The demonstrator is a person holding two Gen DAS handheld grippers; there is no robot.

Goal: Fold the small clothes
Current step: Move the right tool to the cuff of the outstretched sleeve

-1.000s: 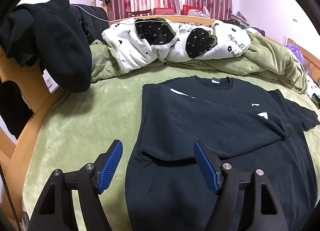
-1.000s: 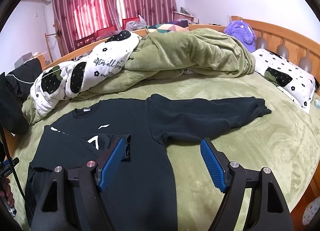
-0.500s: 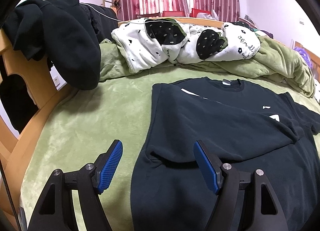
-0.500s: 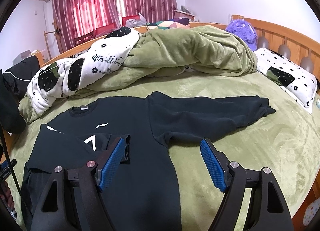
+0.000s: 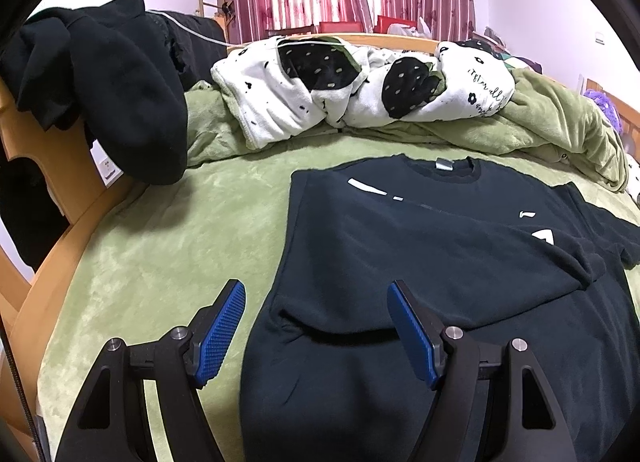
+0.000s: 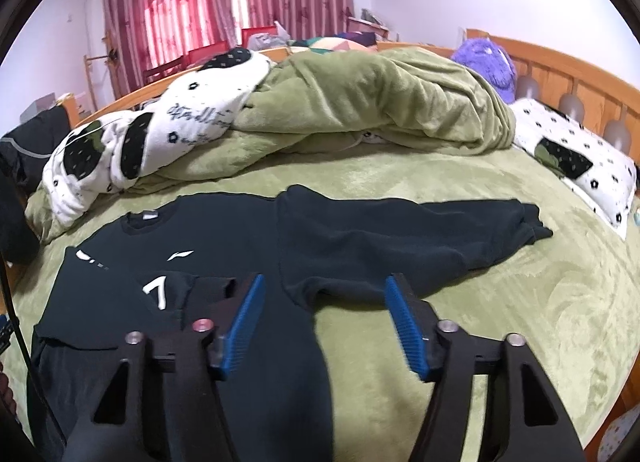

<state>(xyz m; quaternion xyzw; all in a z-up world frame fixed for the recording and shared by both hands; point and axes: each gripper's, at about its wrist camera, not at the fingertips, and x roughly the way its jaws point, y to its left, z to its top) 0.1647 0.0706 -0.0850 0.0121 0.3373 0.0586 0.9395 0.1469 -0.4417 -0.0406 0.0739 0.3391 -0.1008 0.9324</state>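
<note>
A black long-sleeved sweatshirt [image 5: 420, 254] lies flat on the green bed, collar away from me. Its left sleeve is folded across the chest. In the right wrist view the sweatshirt [image 6: 224, 246] shows white logo marks, and its other sleeve [image 6: 420, 238] stretches out to the right over the blanket. My left gripper [image 5: 316, 322] is open and empty, above the sweatshirt's left edge near the folded sleeve. My right gripper [image 6: 322, 310] is open and empty, above the armpit where the outstretched sleeve joins the body.
A rumpled green quilt [image 6: 380, 102] and a white spotted quilt [image 5: 320, 98] pile along the far side. Black clothes [image 5: 112, 94] hang over the wooden bed frame at the left. A spotted pillow [image 6: 576, 158] and a purple plush toy [image 6: 488, 62] lie by the headboard at the right.
Both grippers have stayed open. The left view shifted left and slightly closer to the sweatshirt. The right gripper moved closer to the sweatshirt's armpit and tilted.
</note>
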